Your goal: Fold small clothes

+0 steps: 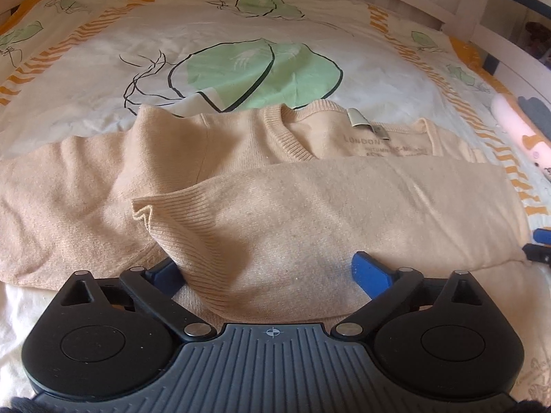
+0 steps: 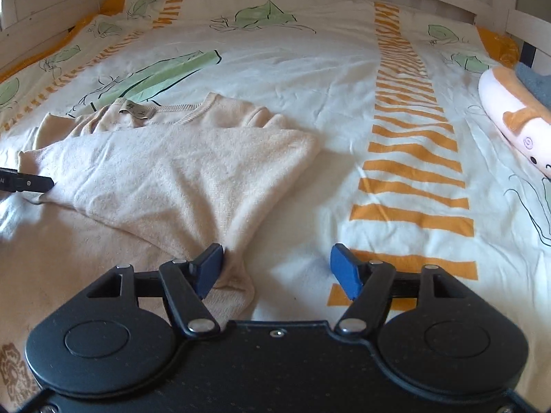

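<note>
Left wrist view: left hand-held gripper spread wide, one blue finger half hidden behind beige sweater fold

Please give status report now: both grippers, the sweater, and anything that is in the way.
Left gripper open, right gripper open, nothing clamped. Beige sweater flat on bedspread, one sleeve folded across. Plush toy off to the side, path clear.

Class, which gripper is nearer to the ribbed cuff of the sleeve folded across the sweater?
Left. The left gripper sits open just below the ribbed cuff. The right gripper, also open, is at the sweater's opposite side.
</note>
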